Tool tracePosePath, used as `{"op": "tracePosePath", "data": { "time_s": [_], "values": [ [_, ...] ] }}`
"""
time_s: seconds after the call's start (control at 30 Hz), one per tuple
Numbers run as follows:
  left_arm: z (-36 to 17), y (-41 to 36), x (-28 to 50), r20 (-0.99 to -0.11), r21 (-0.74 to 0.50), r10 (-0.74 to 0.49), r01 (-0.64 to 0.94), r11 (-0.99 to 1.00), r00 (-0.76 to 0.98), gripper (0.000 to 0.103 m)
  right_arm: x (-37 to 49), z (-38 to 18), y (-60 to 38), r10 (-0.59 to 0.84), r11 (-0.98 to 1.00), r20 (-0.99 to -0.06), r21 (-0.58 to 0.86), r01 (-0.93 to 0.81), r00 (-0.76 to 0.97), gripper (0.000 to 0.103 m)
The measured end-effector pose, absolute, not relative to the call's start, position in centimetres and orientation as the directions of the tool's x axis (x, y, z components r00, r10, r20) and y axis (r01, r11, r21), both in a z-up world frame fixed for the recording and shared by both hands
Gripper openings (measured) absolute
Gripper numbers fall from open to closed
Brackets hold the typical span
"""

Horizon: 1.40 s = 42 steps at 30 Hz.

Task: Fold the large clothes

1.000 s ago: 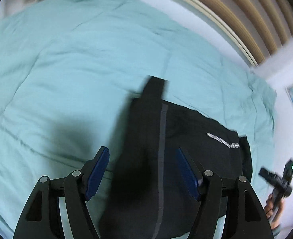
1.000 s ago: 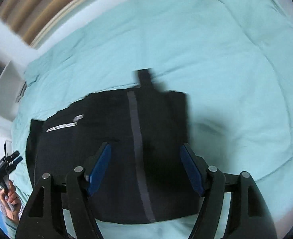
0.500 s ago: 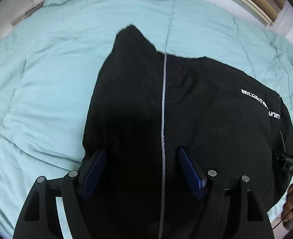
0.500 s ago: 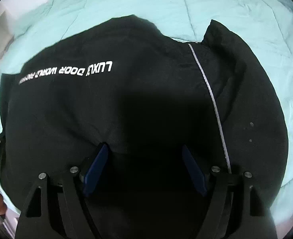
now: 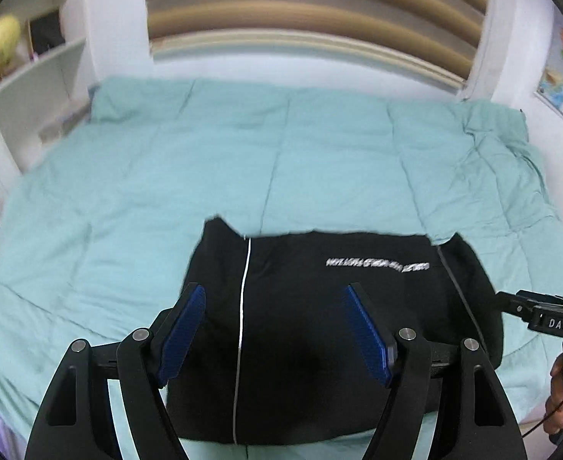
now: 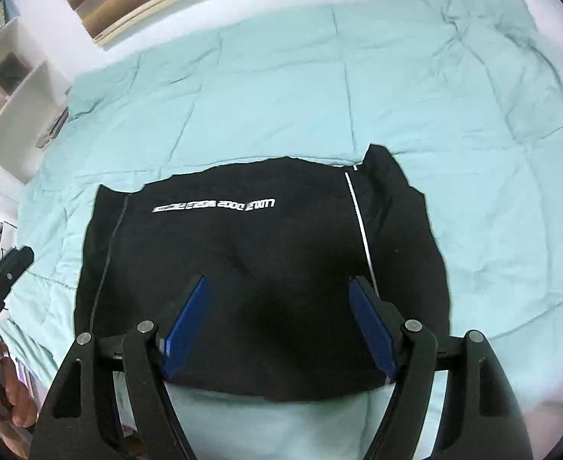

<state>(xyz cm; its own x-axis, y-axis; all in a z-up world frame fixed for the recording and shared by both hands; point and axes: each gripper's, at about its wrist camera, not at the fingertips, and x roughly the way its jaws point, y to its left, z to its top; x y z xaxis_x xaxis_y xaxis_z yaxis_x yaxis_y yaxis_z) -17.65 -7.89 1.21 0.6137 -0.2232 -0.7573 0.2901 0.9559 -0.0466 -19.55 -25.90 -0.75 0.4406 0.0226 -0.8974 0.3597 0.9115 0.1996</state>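
Black cloth lies folded on the bed in front of you: the garment [image 5: 319, 326] rests as a broad, roughly rectangular block on the pale green quilt [image 5: 243, 161], close to the near edge. A white line of lettering [image 6: 214, 206] runs across its upper part, and a thin pale stripe [image 5: 242, 326] runs down one side from the far edge toward you.

Your left gripper [image 5: 275, 329] hangs above the garment with its blue pads spread wide and nothing between them; the cloth below is not pinched. Your right gripper [image 6: 279, 324] hovers over the same garment, jaws equally wide and empty.

From the left camera, the right gripper shows at the right edge, held by your hand [image 5: 557, 402]. White shelves [image 6: 9, 88] stand to the left of the bed, and a slatted headboard [image 5: 312, 11] rises behind the quilt.
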Motion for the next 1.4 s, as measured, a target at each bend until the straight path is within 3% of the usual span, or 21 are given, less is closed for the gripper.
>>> {"op": "tracePosePath", "data": {
  "time_s": [0.27,0.47,1.4],
  "values": [
    [5.0,-10.1,-21.5,-0.776,-0.049,-0.203,0.263,0.963,0.597,0.076,-22.0,3.6,-23.0,-0.022,0.910,-0.880,0.179,0.374,0.474,0.079],
    [4.2,-10.7,-21.5,-0.817,-0.030,-0.156,0.229,0.973,0.555,0.076,-23.0,4.8,-21.1,-0.119,0.912,-0.870,0.094,0.399,0.479,0.079],
    [2.1,-11.5,-22.2,-0.854,0.010,-0.121,0.250,0.968,0.505,0.076,-22.6,1.3,-19.9,-0.123,0.939,-0.910,0.022,0.344,0.395,0.079]
  ]
}}
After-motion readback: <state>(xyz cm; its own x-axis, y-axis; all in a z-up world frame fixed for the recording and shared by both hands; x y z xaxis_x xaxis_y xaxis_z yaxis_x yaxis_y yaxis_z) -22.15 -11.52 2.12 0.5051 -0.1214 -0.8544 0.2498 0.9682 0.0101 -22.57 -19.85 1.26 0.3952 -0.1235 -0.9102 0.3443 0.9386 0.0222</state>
